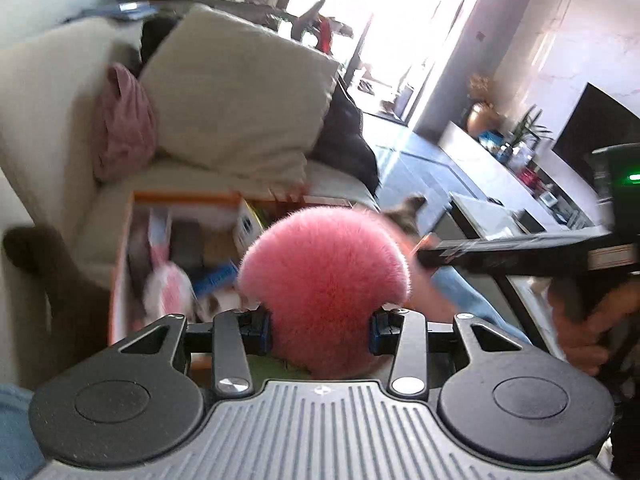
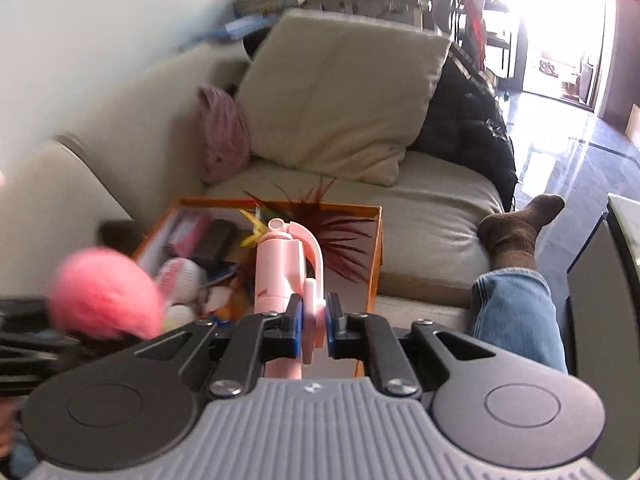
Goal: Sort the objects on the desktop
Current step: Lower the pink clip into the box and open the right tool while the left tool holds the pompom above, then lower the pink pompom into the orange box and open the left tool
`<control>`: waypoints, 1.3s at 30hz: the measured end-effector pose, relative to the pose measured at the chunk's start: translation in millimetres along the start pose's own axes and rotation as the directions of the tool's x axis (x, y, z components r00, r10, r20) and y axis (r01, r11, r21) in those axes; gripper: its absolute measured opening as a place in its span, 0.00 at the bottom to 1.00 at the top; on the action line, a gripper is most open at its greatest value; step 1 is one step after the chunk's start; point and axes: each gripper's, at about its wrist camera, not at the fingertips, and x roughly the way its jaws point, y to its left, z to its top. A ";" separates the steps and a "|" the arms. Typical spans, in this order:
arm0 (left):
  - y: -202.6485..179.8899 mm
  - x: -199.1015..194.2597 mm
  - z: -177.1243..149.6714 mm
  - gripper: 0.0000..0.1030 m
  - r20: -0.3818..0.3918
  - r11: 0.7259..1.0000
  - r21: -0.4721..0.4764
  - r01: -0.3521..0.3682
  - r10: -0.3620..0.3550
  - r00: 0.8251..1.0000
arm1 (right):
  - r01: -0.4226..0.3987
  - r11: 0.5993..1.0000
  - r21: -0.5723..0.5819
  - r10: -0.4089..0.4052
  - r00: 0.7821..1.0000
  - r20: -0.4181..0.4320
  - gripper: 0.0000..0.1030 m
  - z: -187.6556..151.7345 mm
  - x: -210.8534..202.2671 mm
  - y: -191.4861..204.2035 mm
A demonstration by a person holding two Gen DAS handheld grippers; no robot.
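Pink fluff fills the left gripper: its jaws are clenched on a fuzzy pompom, held above the near edge of the orange box on the sofa. The right gripper pinches a pale pink plastic toy over the same box. Both items seem mid-delivery; next, each should probably be lowered among the toys inside and let go.
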 end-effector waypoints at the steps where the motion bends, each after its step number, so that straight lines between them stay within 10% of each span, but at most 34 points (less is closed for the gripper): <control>1: 1.4 0.0 3.8 0.46 0.004 1.000 0.003 -0.005 0.005 1.000 | 0.005 1.000 0.002 -0.004 0.999 -0.041 0.12 9.3 17.4 2.1; 7: 9.4 26.1 15.1 0.46 -0.018 1.000 -0.003 -0.029 0.029 0.999 | 0.112 0.994 0.013 -0.106 0.970 -0.218 0.12 31.0 93.9 1.2; 22: 29.9 39.8 9.2 0.46 -0.063 0.999 -0.044 -0.028 0.025 0.998 | 0.353 0.904 -0.239 -0.404 0.889 -0.216 0.12 20.1 171.3 27.9; 39: 21.5 68.2 21.6 0.46 -0.121 0.998 -0.017 -0.056 0.054 0.991 | 0.192 0.964 -0.185 -0.247 0.904 -0.348 0.27 31.2 172.2 22.6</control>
